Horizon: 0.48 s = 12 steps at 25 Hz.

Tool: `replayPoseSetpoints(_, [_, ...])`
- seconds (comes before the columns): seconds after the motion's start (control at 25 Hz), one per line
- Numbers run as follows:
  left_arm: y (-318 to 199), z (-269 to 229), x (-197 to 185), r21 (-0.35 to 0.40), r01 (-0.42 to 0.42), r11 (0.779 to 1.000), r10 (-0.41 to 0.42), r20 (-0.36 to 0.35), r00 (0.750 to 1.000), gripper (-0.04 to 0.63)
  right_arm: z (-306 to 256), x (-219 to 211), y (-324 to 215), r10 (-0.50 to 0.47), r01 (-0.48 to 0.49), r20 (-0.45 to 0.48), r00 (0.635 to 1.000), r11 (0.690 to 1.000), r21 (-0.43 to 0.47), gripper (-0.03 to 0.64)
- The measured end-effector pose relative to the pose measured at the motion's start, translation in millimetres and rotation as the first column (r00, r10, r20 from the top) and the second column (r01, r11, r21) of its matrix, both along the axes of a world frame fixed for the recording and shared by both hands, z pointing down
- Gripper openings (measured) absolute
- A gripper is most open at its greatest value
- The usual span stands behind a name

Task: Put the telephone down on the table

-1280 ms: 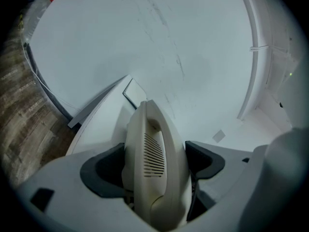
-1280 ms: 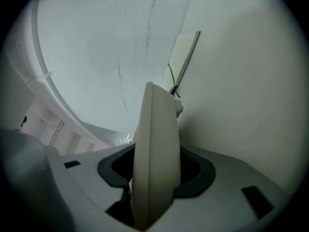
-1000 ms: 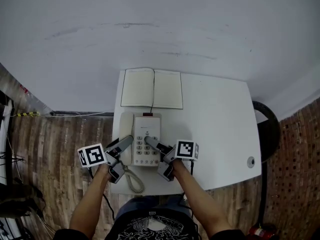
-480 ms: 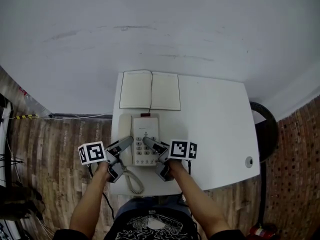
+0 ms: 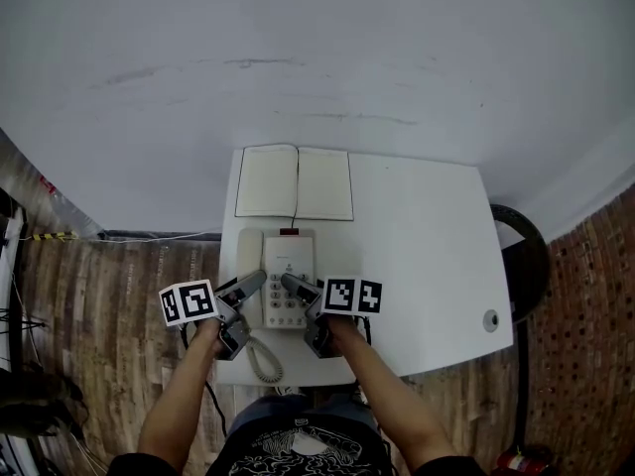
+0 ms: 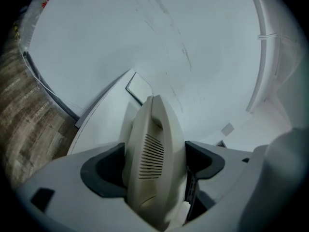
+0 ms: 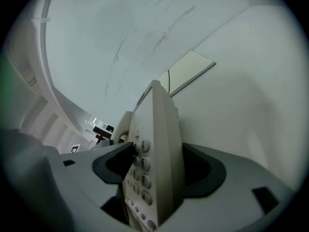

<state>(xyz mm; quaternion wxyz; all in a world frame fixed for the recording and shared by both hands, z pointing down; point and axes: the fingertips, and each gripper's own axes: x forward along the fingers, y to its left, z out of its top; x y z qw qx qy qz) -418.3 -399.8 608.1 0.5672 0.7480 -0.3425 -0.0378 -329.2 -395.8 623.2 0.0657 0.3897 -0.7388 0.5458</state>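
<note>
A beige telephone [image 5: 284, 266] lies flat on the white table [image 5: 417, 256] near its front left edge. Its handset [image 5: 248, 256] rests in the cradle on the phone's left side. My left gripper [image 5: 256, 284] is shut on the handset [image 6: 152, 149], with both dark pads against its sides. My right gripper [image 5: 290, 286] straddles the phone's keypad side [image 7: 161, 139]. Its jaws are opening and stand wide, with the phone body between them but not pressed. A coiled cord [image 5: 263, 360] hangs off the table's front edge.
An open notebook [image 5: 295, 182] lies just behind the phone at the table's back edge. A small round fitting [image 5: 490, 319] sits near the table's right front corner. A black round object [image 5: 526, 256] stands beside the table on the right. Wooden floor surrounds the table.
My right gripper has shifted slightly left along the phone and its jaws have spread. The left gripper keeps its hold on the handset. The phone stays flat on the table.
</note>
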Motion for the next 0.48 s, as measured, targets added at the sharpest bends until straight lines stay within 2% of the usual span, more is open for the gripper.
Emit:
replayPoseSetpoints(0.12, [0.7,0.2,0.6,0.008,-0.004,1.0,0.004,0.028,1.0,0.388,2.3,4.1,-0.7,-0.022,0.023,-0.109,0.994,1.0,0.004,0.301])
replayPoseSetpoints(0.28, [2.0,-0.1,1.8,0.026,0.005,1.0,-0.007,0.087,0.996,0.388,-0.8,10.4,-2.6,-0.057,0.068,-0.262,0.963,0.997,0.031,0.302])
replayPoseSetpoints(0.36, [2.2,-1.5,-0.8,0.041,0.022,0.999,-0.027,0.129,0.991,0.388,-3.1,12.0,-3.0,-0.066,0.078,-0.287,0.956,0.996,0.031,0.302])
replayPoseSetpoints(0.48, [1.9,-8.6,-10.3,0.086,0.048,0.995,-0.065,0.21,0.976,0.388,-9.8,15.6,-1.7,-0.055,0.07,-0.277,0.959,0.997,0.044,0.294])
